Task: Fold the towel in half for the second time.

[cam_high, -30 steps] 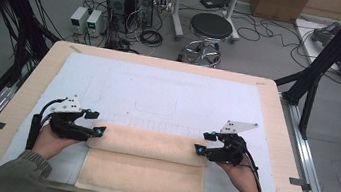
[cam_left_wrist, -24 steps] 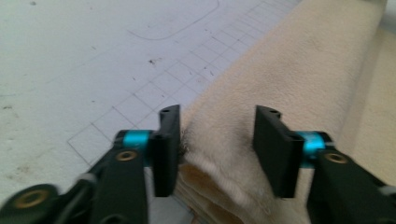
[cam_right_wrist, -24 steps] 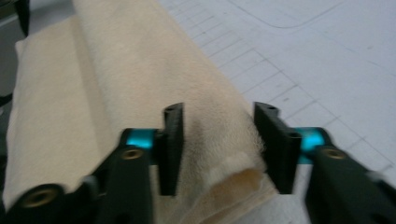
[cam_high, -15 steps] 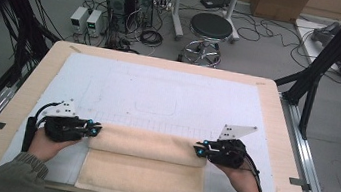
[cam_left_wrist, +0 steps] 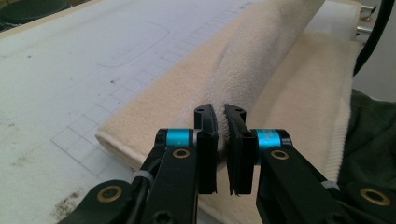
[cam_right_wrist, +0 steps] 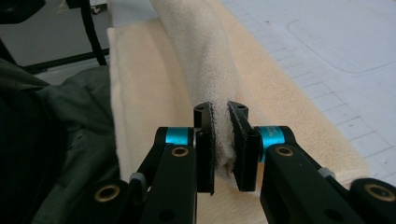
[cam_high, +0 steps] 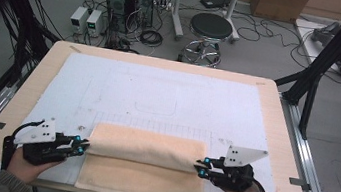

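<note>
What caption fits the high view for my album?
Left gripper and right gripper pinch a cream towel's folded layer at both ends.

A soft, fuzzy towel (cam_high: 143,165) the color of cream lies near the front edge of the table. It is wide and flat at the bottom. Its top layer is lifted into a long puffy fold (cam_left_wrist: 261,60) that runs from side to side. Each end of that fold (cam_right_wrist: 205,60) is pinched up off the flat part
</note>
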The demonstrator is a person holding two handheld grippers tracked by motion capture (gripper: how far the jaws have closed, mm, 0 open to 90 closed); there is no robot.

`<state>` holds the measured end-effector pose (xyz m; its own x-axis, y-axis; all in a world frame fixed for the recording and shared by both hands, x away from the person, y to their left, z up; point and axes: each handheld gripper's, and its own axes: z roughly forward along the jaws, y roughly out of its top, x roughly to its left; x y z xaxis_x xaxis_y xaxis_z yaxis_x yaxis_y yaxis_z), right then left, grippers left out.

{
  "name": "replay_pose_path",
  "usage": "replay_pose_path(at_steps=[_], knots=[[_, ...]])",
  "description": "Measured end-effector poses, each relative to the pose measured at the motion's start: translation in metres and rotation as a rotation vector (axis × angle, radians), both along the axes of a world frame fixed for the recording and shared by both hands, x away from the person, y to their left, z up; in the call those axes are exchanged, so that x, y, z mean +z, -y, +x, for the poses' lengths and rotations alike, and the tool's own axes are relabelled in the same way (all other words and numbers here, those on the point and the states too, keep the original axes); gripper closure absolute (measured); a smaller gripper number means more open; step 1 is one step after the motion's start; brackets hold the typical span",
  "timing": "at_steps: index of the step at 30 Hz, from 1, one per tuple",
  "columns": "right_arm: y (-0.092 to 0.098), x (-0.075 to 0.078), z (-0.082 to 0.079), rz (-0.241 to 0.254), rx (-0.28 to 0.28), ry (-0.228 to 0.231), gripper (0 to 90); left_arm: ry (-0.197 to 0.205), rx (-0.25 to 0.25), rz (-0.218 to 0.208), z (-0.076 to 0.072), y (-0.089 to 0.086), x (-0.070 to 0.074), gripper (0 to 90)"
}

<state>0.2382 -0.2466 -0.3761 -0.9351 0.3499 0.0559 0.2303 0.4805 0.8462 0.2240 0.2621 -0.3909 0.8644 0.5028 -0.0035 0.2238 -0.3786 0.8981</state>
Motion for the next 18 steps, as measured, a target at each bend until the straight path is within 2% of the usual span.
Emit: replay_pose_path(at_steps=[3, 5, 8, 9, 10, 11, 12, 15, 18], knots=[[0.002, 0.001, -0.009, 0.003, 0.009, 0.009, 82.4, 0.0, -0.006, -0.007, -0.01, -0.003, 0.0, 83.8], [0.003, 0.001, -0.016, 0.005, 0.019, 0.01, 82.5, 0.006, -0.022, -0.001, -0.017, -0.003, 0.0, 83.8], [0.003, 0.0, -0.025, 0.009, 0.031, 0.004, 82.4, -0.005, -0.054, 0.011, -0.026, -0.004, -0.001, 83.1], [0.004, 0.0, -0.027, 0.011, 0.038, -0.003, 81.4, -0.013, -0.065, 0.005, -0.029, -0.004, -0.002, 81.5], [0.005, -0.001, -0.029, 0.019, 0.048, -0.01, 76.5, -0.027, -0.067, 0.0, -0.03, -0.004, -0.002, 76.1], [0.007, -0.002, -0.029, 0.033, 0.056, -0.029, 69.2, -0.041, -0.059, 0.003, -0.031, -0.005, -0.002, 65.4], [0.009, -0.002, -0.03, 0.051, 0.052, -0.047, 68.1, -0.045, -0.053, -0.008, -0.032, -0.005, -0.002, 61.0], [0.013, -0.003, -0.029, 0.089, 0.036, -0.056, 66.0, -0.045, -0.051, -0.009, -0.03, -0.005, -0.004, 60.8], [0.008, -0.01, -0.026, 0.073, 0.026, -0.058, 65.8, -0.051, -0.058, 0.007, -0.026, 0.001, -0.008, 60.8]])
